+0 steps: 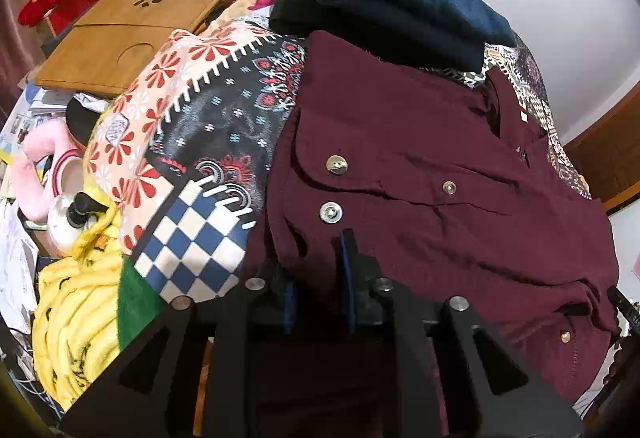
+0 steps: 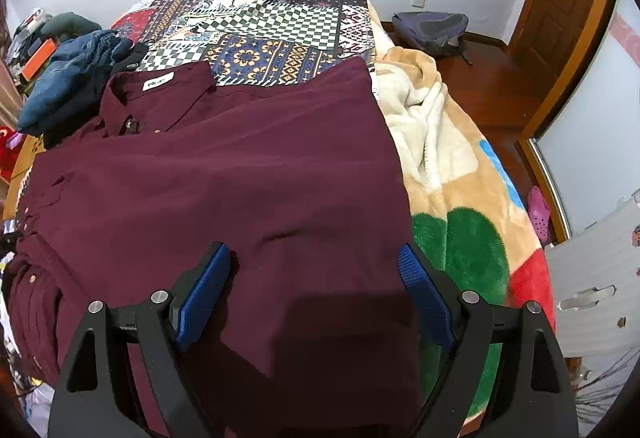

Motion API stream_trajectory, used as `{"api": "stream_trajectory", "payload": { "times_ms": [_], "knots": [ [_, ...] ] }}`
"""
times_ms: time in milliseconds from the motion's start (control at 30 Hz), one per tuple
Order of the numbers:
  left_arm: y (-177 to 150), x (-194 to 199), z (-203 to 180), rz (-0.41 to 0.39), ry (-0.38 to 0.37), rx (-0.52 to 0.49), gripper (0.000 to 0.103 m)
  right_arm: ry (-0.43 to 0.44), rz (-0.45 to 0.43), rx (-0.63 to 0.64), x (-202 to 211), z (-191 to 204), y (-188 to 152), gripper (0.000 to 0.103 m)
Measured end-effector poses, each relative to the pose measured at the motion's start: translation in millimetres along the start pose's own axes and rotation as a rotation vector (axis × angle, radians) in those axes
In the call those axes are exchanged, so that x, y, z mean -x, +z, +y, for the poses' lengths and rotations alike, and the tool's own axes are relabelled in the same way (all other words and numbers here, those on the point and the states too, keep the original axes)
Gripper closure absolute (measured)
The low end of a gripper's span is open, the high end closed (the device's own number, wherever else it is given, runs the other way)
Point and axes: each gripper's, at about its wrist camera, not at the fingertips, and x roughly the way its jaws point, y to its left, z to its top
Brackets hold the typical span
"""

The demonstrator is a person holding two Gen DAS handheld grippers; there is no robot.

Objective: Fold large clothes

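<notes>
Maroon button-up shirt [image 2: 224, 173] lies spread on the patchwork bedspread [image 2: 256, 25]. Right gripper [image 2: 316, 278] hovers released above it. Left gripper [image 1: 320, 274] nearly closed; whether it pinches fabric cannot be told.

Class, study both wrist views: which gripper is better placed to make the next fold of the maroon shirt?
Probably the left gripper: its nearly closed jaws sit at the maroon shirt, over its buttoned edge. The right gripper hovers wide open above flat fabric.

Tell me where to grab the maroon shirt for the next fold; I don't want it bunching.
Take the maroon shirt by its straight right side edge, coming in from the blanket side. That edge lies flat and exposed, while the left side is already bunched with buttons. The right gripper hovers open above the hem near it.
</notes>
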Motion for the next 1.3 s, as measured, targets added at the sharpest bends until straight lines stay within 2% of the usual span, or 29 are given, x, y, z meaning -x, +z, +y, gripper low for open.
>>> {"api": "stream_trajectory", "payload": {
  "times_ms": [133,200,267,333,400,567,767,933,1067,1133,1200,1267,1300],
  "knots": [
    [7,28,2,-0.052,-0.012,-0.013,0.08,-0.009,-0.035,0.019,16,4,-2,0.019],
    [9,45,1,-0.088,-0.001,-0.031,0.073,-0.01,-0.062,0.027,26,5,-2,0.019],
    [11,66,0,-0.137,0.016,-0.058,0.058,-0.002,-0.088,0.027,35,6,-3,0.019],
    [9,84,1,-0.174,0.026,-0.078,0.049,0.006,-0.111,0.027,45,6,-5,0.019],
    [7,93,2,-0.182,0.023,-0.09,0.046,0.015,-0.124,0.028,51,5,-8,0.019],
    [-9,98,13,-0.138,0.01,-0.097,0.043,0.01,-0.121,0.022,57,-2,-27,0.019],
    [-38,78,33,-0.023,-0.024,-0.055,0.043,0.013,-0.073,-0.024,50,-13,-51,0.019],
    [-64,58,45,0.07,-0.067,-0.004,0.043,0.073,-0.031,-0.098,44,-21,-71,0.019],
    [-85,43,41,0.129,-0.102,-0.003,0.043,0.13,0.009,-0.132,34,-19,-82,0.019],
    [-91,37,38,0.146,-0.119,0.0,0.043,0.155,0.016,-0.138,29,-16,-86,0.019],
    [-95,35,33,0.137,-0.105,-0.011,0.043,0.188,0.013,-0.138,27,-14,-86,0.019],
    [-95,38,28,0.121,-0.105,-0.021,0.044,0.203,0.011,-0.148,24,-13,-86,0.029],
    [-96,40,26,0.107,-0.106,-0.029,0.046,0.222,0.011,-0.154,23,-12,-85,0.043]
  ]
}}
